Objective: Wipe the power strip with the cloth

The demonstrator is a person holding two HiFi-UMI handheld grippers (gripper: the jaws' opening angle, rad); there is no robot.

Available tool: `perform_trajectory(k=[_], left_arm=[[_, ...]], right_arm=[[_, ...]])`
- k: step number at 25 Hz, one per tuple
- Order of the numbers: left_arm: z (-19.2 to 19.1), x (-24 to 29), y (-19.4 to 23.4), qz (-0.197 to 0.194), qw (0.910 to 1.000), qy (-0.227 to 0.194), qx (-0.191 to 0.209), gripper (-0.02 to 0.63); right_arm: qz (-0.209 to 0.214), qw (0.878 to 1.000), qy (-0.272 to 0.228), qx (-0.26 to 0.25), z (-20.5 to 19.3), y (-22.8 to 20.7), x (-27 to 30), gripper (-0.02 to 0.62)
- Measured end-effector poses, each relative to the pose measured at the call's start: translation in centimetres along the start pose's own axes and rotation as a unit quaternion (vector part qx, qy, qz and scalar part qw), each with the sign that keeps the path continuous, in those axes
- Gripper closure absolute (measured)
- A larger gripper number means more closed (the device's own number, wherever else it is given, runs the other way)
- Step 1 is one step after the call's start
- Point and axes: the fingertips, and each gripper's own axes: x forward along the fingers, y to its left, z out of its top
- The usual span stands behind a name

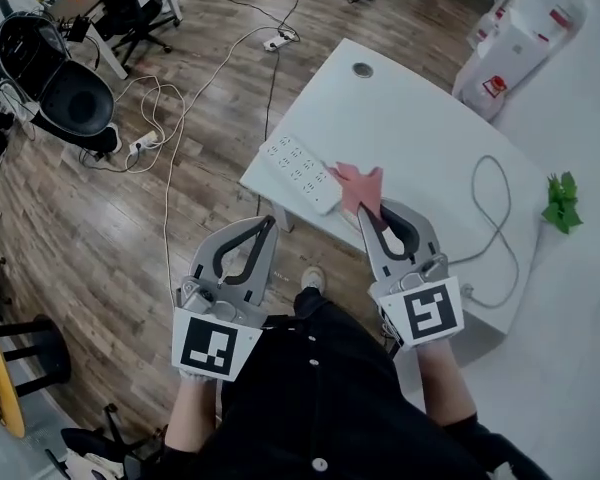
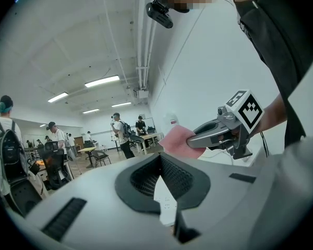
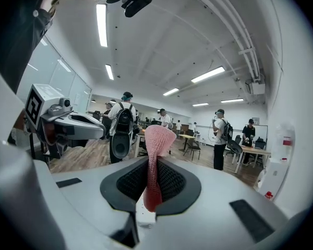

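Observation:
A white power strip [image 1: 298,173] lies on the near left corner of the white table [image 1: 420,118]. My right gripper [image 1: 366,212] is shut on a pink cloth [image 1: 358,184], which touches the strip's right end. In the right gripper view the cloth [image 3: 157,139] stands up between the closed jaws, with the strip [image 3: 144,210] just below it. My left gripper [image 1: 270,222] hovers off the table edge over the floor, shut and holding nothing. Through its jaw gap a bit of the strip [image 2: 166,202] shows, with the cloth [image 2: 175,139] beyond.
A grey cable [image 1: 495,228] loops across the table's right side, beside a green item [image 1: 560,203]. A white package [image 1: 510,48] stands at the far right. On the wooden floor to the left are cables with another power strip [image 1: 145,143] and a black chair [image 1: 65,93].

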Motion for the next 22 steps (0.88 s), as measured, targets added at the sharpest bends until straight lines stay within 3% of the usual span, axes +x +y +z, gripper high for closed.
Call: perform_trajectory(k=[8, 22], left_arm=[[0.5, 5.6, 2.2, 0.037, 0.999, 0.026, 0.0, 0.595], [0.0, 7.9, 3.4, 0.045, 0.9984, 0.034, -0.007, 0.595]], right_arm=[[0.04, 0.999, 0.005, -0.006, -0.1, -4.9, 3.6, 0.538], [0.053, 0.998, 0.012, -0.01, -1.2, -6.8, 6.4, 0.538]])
